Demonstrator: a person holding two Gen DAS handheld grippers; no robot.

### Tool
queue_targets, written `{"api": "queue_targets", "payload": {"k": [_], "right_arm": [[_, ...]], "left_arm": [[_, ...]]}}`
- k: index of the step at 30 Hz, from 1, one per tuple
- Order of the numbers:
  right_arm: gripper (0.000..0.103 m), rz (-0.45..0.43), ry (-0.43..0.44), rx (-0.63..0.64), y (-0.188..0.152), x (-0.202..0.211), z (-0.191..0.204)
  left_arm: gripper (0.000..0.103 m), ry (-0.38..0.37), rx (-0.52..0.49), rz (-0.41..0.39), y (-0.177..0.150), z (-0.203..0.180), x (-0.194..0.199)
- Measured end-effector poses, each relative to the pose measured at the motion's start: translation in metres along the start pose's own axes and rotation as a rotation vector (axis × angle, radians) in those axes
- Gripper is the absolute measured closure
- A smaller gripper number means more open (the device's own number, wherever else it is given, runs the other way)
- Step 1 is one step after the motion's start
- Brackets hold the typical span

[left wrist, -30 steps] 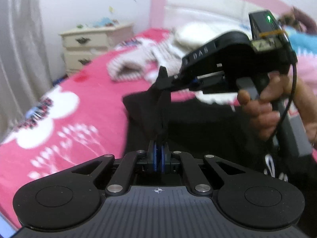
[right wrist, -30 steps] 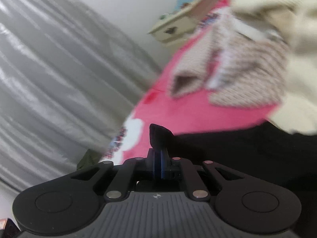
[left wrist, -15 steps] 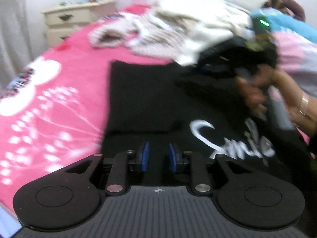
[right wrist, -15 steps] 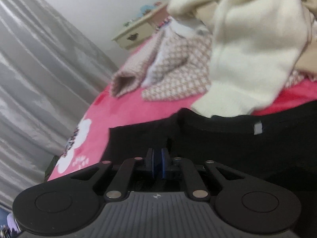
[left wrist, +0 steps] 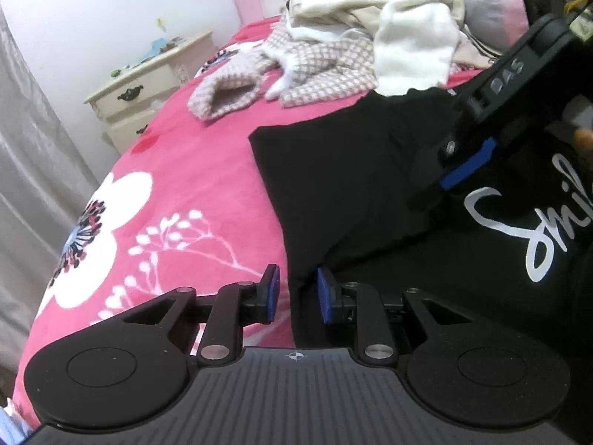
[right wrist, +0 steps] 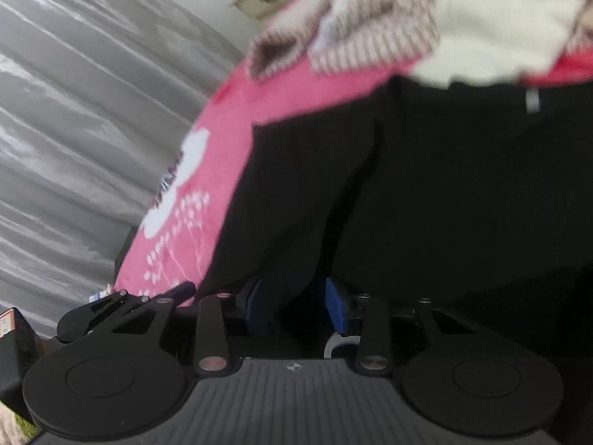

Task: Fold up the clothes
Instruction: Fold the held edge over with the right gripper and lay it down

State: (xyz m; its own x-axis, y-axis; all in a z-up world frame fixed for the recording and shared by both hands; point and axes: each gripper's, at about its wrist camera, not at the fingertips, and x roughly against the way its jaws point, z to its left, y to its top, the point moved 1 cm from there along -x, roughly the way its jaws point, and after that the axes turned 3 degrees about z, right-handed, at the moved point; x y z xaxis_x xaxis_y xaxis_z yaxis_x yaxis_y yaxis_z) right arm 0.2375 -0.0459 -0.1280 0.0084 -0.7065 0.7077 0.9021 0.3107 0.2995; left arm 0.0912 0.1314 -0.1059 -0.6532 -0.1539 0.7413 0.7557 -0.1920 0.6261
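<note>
Lying flat across the pink floral bedspread, the black T-shirt fills the 3 o'clock half of the left wrist view, its white script print facing up. At 6 o'clock the left gripper has its blue pads spread, with the shirt's near edge running into the gap but not pinched; its jaws have just been narrowing slightly after letting go. At 2 o'clock the right gripper hovers over the shirt's upper part. In its own view the right gripper stands spread too, its jaws having just opened, with dark cloth lying between the pads and not clamped.

Judging from this, the risk is the loose side flap: a raised ridge of cloth runs from the left pads toward the print, and a regrasp taken there could catch two layers and skew the fold. The unfolded pile, a checked garment and a cream garment, touches the shirt's far edge at 12 o'clock and could be dragged along.

Only the left view shows the print, the other tool and the white nightstand sharply. The right view, blurred, adds a grey curtain at 9 o'clock and the neck label.
</note>
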Motion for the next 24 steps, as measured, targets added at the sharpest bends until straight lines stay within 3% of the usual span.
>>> {"api": "queue_targets", "payload": {"k": [1, 3, 5, 10, 15, 17, 19, 24], "right_arm": [[0.067, 0.0, -0.013, 0.005, -0.001, -0.002, 0.001], [0.094, 0.002, -0.043, 0.023, -0.004, -0.003, 0.003], [0.099, 0.019, -0.063, 0.047, -0.007, -0.002, 0.006], [0.099, 0.052, -0.125, 0.137, -0.018, 0.0, 0.016], [0.084, 0.055, -0.229, 0.343, -0.028, 0.012, 0.038], [0.076, 0.02, -0.299, 0.409, -0.029, 0.02, 0.044], [0.076, -0.035, -0.329, 0.449, -0.025, 0.028, 0.048], [0.076, -0.186, -0.28, 0.43, 0.001, 0.022, 0.055]], "left_arm": [[0.089, -0.001, 0.004, 0.002, -0.001, 0.0, -0.001], [0.092, -0.001, 0.005, 0.007, -0.003, 0.001, -0.002], [0.093, -0.002, 0.002, 0.008, -0.005, 0.003, -0.002], [0.093, 0.007, -0.029, 0.014, -0.01, 0.002, -0.003], [0.09, 0.005, -0.059, 0.023, -0.011, 0.004, 0.003], [0.087, -0.004, -0.041, 0.031, -0.009, 0.01, 0.008], [0.086, -0.012, -0.011, 0.036, -0.007, 0.017, 0.016], [0.086, -0.104, 0.042, -0.029, 0.015, 0.015, 0.024]]}}
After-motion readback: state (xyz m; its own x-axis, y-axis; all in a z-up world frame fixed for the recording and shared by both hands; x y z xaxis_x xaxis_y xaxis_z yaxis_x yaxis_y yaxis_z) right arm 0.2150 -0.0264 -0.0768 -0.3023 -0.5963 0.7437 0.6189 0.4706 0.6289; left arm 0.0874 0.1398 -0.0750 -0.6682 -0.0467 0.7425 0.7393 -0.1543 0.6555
